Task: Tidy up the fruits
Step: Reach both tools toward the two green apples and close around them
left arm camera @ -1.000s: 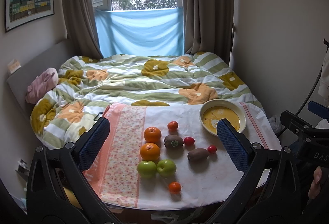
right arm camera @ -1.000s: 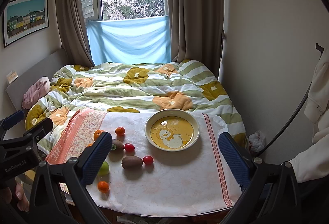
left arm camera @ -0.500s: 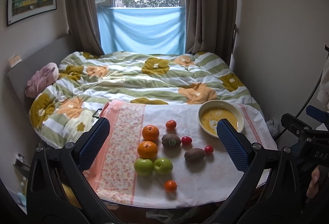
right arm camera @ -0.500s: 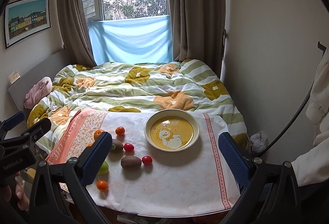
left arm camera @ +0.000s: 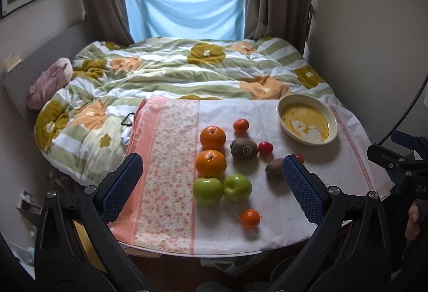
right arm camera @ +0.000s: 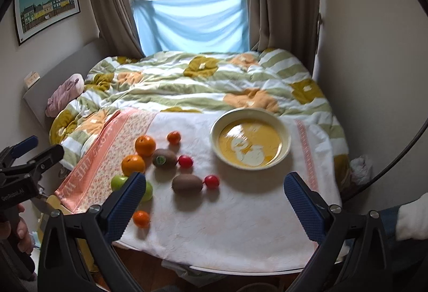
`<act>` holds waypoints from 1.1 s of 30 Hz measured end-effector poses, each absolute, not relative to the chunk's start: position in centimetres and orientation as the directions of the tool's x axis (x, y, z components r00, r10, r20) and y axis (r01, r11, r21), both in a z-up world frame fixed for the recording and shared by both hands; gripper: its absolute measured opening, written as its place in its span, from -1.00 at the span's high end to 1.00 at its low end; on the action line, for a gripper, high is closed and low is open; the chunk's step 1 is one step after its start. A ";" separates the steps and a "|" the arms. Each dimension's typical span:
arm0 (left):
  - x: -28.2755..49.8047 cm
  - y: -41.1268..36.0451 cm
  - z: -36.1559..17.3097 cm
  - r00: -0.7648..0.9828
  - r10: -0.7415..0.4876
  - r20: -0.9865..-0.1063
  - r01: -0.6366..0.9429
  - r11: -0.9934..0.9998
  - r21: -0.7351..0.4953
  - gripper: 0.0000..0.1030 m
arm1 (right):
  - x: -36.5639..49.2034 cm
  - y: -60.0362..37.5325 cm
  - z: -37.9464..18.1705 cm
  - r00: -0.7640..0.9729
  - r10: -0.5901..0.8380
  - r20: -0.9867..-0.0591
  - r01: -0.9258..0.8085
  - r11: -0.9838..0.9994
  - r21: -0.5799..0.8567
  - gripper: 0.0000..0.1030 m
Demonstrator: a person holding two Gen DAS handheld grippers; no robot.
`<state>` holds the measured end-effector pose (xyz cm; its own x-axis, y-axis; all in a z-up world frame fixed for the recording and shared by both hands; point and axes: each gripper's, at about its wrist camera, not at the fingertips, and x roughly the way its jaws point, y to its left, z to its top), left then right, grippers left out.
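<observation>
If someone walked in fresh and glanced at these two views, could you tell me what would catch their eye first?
Probably the cluster of fruit on the white cloth: two oranges, two green apples in front of them, kiwis and small red tomatoes to the right. Next, the empty yellow bowl with a duck picture, at the cloth's far right. Both open claws, left and right, hang above the near edge, holding nothing.

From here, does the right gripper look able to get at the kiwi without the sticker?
Probably yes. The right gripper is open and empty, and the plain kiwi lies just ahead of it. Only the cherry tomato touching or nearly touching the kiwi's side might get nudged.
</observation>
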<state>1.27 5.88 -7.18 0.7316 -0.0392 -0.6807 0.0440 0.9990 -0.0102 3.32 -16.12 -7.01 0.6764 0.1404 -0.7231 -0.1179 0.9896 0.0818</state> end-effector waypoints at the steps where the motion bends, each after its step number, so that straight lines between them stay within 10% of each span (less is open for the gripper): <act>1: 1.7 6.3 -8.0 0.720 -0.052 -0.693 0.058 0.998 -0.014 -1.00 | 3.7 -15.3 -7.7 0.665 0.145 -0.733 -0.119 0.989 0.089 -1.00; 22: 9.7 10.2 -22.5 0.403 -0.294 -0.867 0.380 0.915 -0.134 -1.00 | 8.8 -6.8 -19.5 0.470 0.204 -0.859 -0.017 0.975 0.222 -1.00; 33: 10.9 9.6 -24.5 0.321 -0.358 -0.877 0.460 0.868 -0.186 -0.56 | 10.0 -5.0 -21.5 0.434 0.237 -0.869 0.005 0.964 0.265 -0.95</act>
<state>10.87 9.60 -24.46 0.3209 -0.3579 -0.8769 0.4602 0.8681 -0.1859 9.98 -5.03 -21.49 0.4341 0.2368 -0.8692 0.0054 0.9641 0.2654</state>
